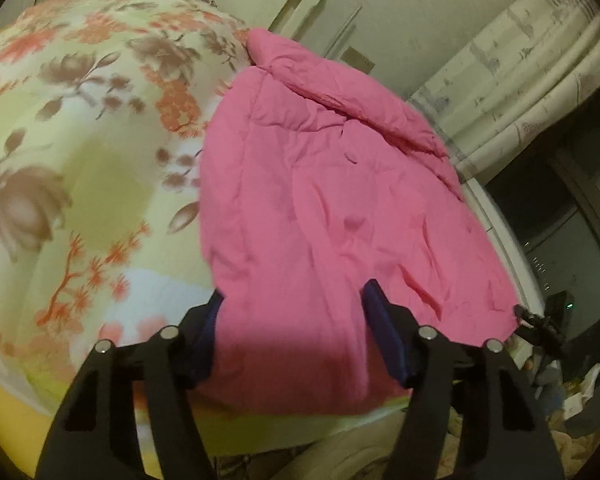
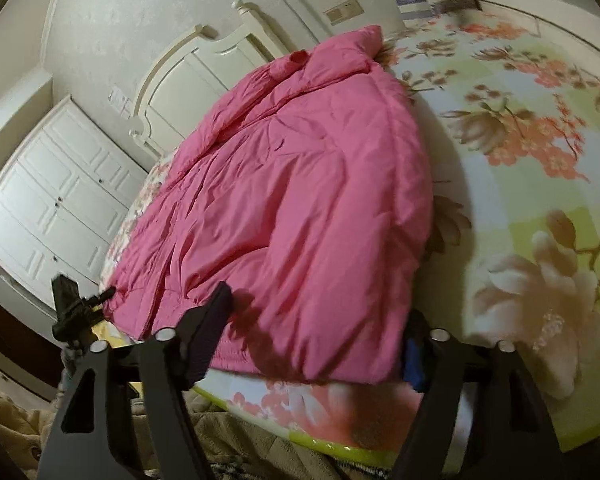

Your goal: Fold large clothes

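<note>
A pink padded jacket (image 1: 340,200) lies spread on a bed with a floral sheet (image 1: 80,140), its collar towards the headboard. The near hem hangs at the bed's front edge. My left gripper (image 1: 293,298) is shut on the hem's left part. One finger sits at the jacket's side edge and the other presses on top of the fabric. My right gripper (image 2: 318,306) is shut on the same jacket (image 2: 300,184) at the hem's right part. Its left finger rests on the fabric, and its right fingertip is hidden behind the jacket's edge.
A white headboard (image 2: 188,68) and white wardrobe doors (image 2: 56,200) stand beyond the bed. Curtains (image 1: 520,80) hang at the right of the left wrist view. A small black device (image 2: 72,308) stands by the jacket's far hem corner. Beige bedding (image 2: 16,428) lies below the bed's edge.
</note>
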Action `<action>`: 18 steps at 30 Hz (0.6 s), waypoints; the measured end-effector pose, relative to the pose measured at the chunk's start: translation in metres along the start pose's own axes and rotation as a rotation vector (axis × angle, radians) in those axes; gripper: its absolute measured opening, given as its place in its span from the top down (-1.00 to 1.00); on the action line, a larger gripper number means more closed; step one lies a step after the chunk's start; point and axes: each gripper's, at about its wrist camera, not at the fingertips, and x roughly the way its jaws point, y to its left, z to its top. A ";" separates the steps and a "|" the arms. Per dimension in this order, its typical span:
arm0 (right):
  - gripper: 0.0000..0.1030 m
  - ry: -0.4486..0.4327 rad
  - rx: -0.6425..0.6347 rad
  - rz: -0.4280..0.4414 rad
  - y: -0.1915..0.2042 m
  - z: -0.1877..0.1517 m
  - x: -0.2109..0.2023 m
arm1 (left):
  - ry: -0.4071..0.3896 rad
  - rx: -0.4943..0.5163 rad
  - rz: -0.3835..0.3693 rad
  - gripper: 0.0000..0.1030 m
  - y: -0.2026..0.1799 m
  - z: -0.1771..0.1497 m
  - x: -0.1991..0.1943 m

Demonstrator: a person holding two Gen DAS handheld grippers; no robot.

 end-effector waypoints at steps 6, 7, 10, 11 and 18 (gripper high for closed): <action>-0.27 -0.008 -0.020 -0.028 0.009 0.007 0.013 | 0.015 0.034 0.003 -0.25 -0.010 0.010 0.015; -0.26 -0.018 -0.021 -0.031 0.010 0.008 0.015 | 0.019 0.053 0.006 -0.22 -0.016 0.012 0.020; 0.07 -0.057 -0.039 -0.047 0.012 0.005 0.017 | 0.019 -0.017 -0.078 0.30 -0.009 0.012 0.025; 0.12 -0.081 -0.056 -0.045 0.013 0.001 0.013 | 0.005 -0.045 -0.103 0.40 -0.005 0.011 0.023; 0.48 -0.241 -0.111 0.001 0.022 -0.017 -0.034 | -0.106 -0.070 -0.195 0.56 -0.019 0.008 -0.016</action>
